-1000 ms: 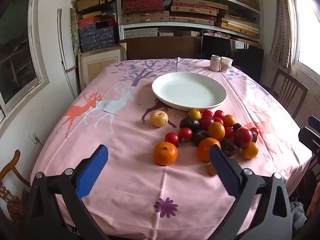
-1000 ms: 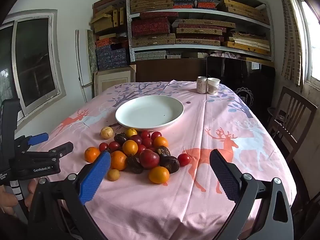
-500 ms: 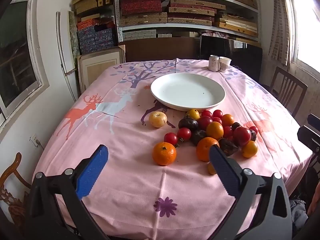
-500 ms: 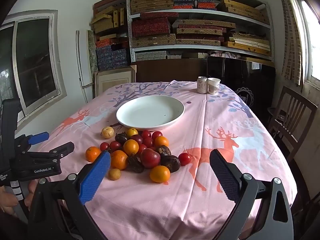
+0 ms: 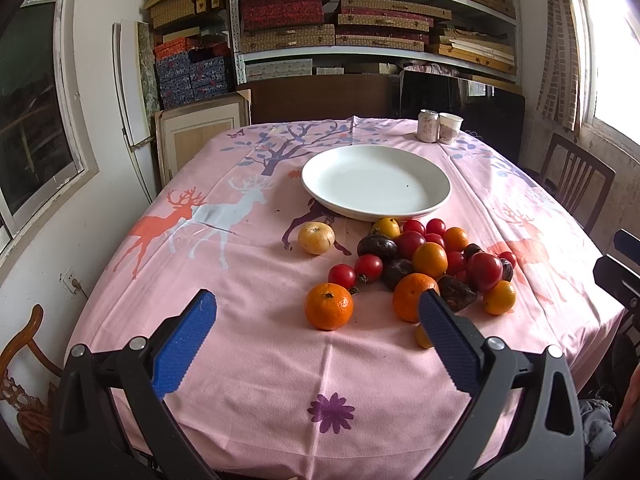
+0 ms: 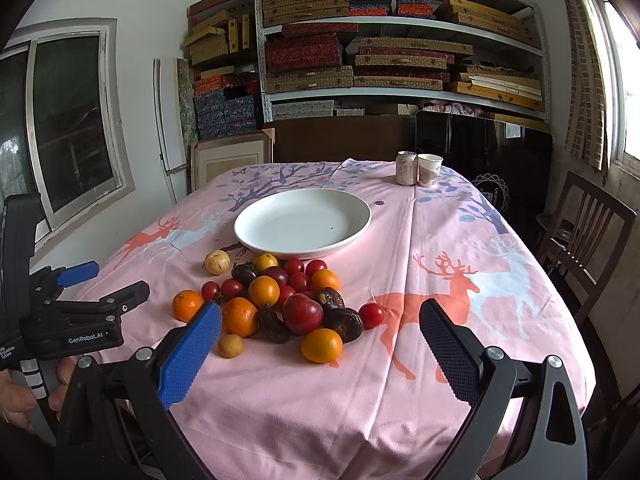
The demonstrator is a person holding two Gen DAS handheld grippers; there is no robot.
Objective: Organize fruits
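I hold my left gripper [image 5: 316, 322] above the near edge of the table, its blue pads spread wide with nothing between them. My right gripper [image 6: 320, 330] hangs the same way — jaws far apart, empty. The pink tablecloth [image 5: 248, 360] with its deer and tree print lies under both. The fruit pile [image 6: 280, 296] sits on the cloth just in front of the white plate [image 6: 344, 236], whose inside is bare. In the pile I see oranges, small red tomatoes, a big dark red fruit and some wrinkled dark ones, all bunched and touching. One mandarin [image 5: 329, 306] sits at the pile's left edge, nearest my left pads, and a pale yellow round fruit [image 5: 316, 238] lies apart, near the plate's rim. A small yellowish fruit [image 6: 231, 345] rests just beside my right gripper's blue pad. A can [image 6: 406, 168] and a paper cup [image 6: 429, 170] stand touching at the far end of the table.
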